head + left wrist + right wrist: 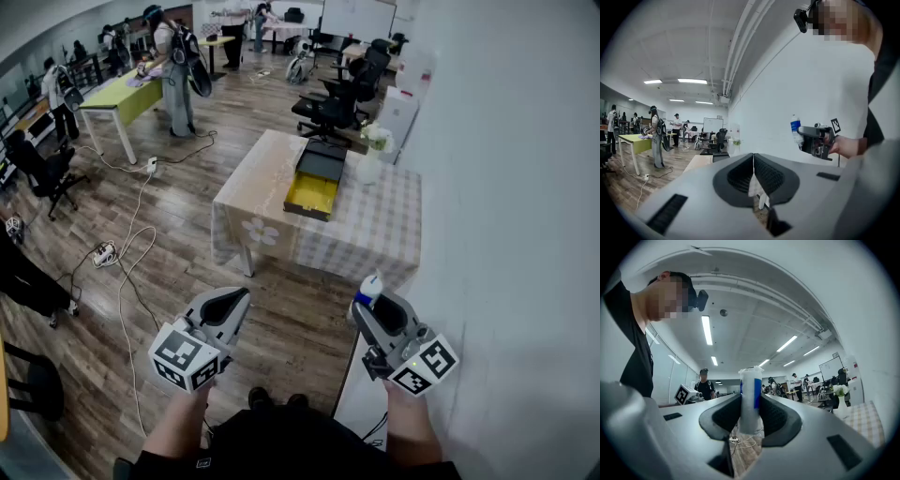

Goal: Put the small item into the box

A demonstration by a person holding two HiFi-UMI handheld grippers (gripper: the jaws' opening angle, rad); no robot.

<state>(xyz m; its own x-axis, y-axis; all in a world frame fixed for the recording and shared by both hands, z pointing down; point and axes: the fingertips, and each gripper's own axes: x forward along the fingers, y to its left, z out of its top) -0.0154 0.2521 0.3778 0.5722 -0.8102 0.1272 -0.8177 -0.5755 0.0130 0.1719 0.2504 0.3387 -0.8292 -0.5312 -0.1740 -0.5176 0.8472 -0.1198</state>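
Observation:
My right gripper [360, 305] is shut on a small white bottle with a blue label [751, 399], which stands upright between the pads; the bottle [369, 289] pokes out beyond the jaws in the head view. My left gripper [242, 296] is shut with nothing in it, its pads meeting edge to edge [753, 172]. Both grippers are held at waist height, well short of the table [380, 234]. On that table lies the open box [315, 187], with a yellow inside and a dark lid raised at its far side. The bottle and right gripper [798, 133] also show in the left gripper view.
A checked cloth covers the table, and a white vase with flowers [372, 155] stands just right of the box. Black office chairs [333, 108] sit beyond the table. Cables and a power strip [105, 253] lie on the wooden floor at left. A white wall [506, 187] runs along the right. Several people stand far off.

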